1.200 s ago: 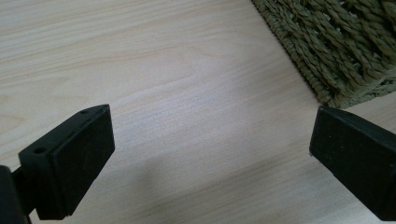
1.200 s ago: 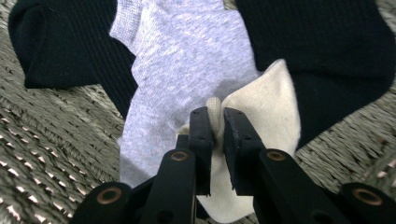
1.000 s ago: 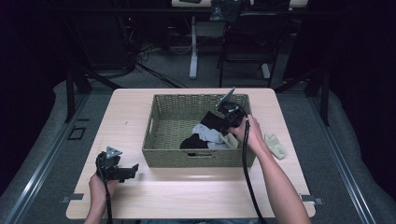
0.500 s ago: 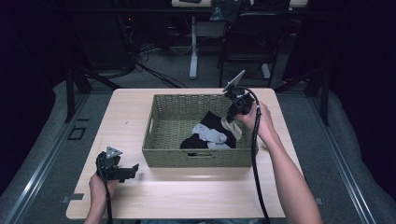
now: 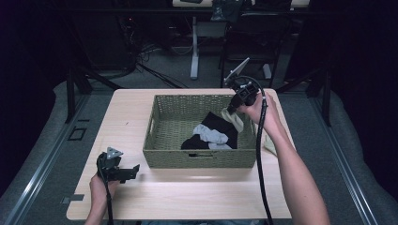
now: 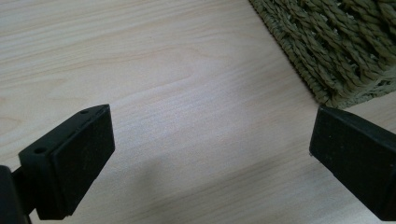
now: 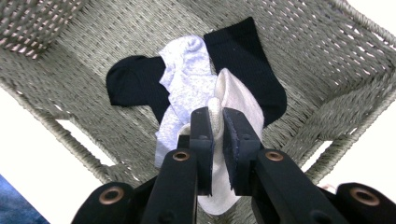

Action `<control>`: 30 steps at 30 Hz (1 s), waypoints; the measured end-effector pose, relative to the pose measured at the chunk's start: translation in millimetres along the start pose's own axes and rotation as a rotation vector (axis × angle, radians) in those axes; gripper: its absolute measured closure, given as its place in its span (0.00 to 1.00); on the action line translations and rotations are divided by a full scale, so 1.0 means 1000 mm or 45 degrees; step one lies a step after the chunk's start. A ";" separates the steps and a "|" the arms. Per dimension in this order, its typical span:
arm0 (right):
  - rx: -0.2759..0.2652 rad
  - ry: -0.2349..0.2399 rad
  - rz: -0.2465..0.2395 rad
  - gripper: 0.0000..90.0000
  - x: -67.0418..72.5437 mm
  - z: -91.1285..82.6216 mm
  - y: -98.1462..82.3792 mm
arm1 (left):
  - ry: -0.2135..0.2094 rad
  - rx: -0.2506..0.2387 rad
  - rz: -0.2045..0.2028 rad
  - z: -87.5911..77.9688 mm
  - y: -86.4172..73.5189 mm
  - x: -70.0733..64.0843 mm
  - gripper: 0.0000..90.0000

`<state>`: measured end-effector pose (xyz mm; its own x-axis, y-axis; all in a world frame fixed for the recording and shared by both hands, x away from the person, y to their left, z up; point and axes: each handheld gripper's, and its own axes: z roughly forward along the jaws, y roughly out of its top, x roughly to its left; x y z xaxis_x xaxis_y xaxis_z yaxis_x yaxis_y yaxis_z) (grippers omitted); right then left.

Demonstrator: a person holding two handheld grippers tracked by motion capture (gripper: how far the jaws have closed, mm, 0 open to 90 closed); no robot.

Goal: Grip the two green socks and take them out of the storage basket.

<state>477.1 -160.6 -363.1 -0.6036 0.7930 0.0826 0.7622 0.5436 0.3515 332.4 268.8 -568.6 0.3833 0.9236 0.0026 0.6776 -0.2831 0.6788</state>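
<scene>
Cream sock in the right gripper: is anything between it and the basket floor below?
Partly. The right gripper is shut on the cream sock, hanging over the basket. Directly beneath lie a grey sock and a black sock. Bare woven floor shows to either side.

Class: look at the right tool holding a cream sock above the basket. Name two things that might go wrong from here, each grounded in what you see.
1. The right tool pinches only a narrow fold of the cream sock, so it may slip free and drop back.
2. The sock hangs over the grey sock and black socks in the basket; its hanging end could snag the rim on the way out.
</scene>
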 end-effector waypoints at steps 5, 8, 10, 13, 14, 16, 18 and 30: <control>-0.013 -0.018 -0.002 0.92 0.000 -0.013 0.004 | 0.006 -0.003 0.001 0.000 0.000 0.000 0.00; -0.036 -0.026 -0.004 0.92 0.001 -0.025 0.004 | 0.005 -0.007 0.006 -0.001 0.000 -0.001 0.00; -0.063 -0.026 0.002 0.92 0.001 -0.034 0.003 | 0.004 -0.007 0.002 -0.001 0.000 -0.001 0.00; -0.069 -0.042 -0.005 0.92 -0.002 -0.045 0.001 | 0.009 -0.003 0.003 -0.001 0.000 0.000 0.00; -0.080 -0.045 0.000 0.92 -0.003 -0.049 0.000 | 0.009 -0.002 0.002 -0.001 0.000 0.000 0.00; -0.086 -0.058 0.005 0.92 -0.006 -0.056 -0.004 | 0.008 -0.003 0.002 -0.001 0.000 -0.001 0.00; -0.095 -0.066 0.013 0.92 -0.010 -0.063 -0.009 | 0.008 -0.003 0.001 -0.001 0.000 -0.001 0.00; -0.147 -0.111 0.123 0.92 -0.043 -0.089 -0.043 | 0.011 -0.002 0.000 -0.001 0.000 -0.001 0.00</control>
<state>449.5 -242.4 -298.8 -0.5027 0.8635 0.0418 0.7806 0.4326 0.4511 331.5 267.7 -568.2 0.3778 0.9258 0.0085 0.6765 -0.2823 0.6802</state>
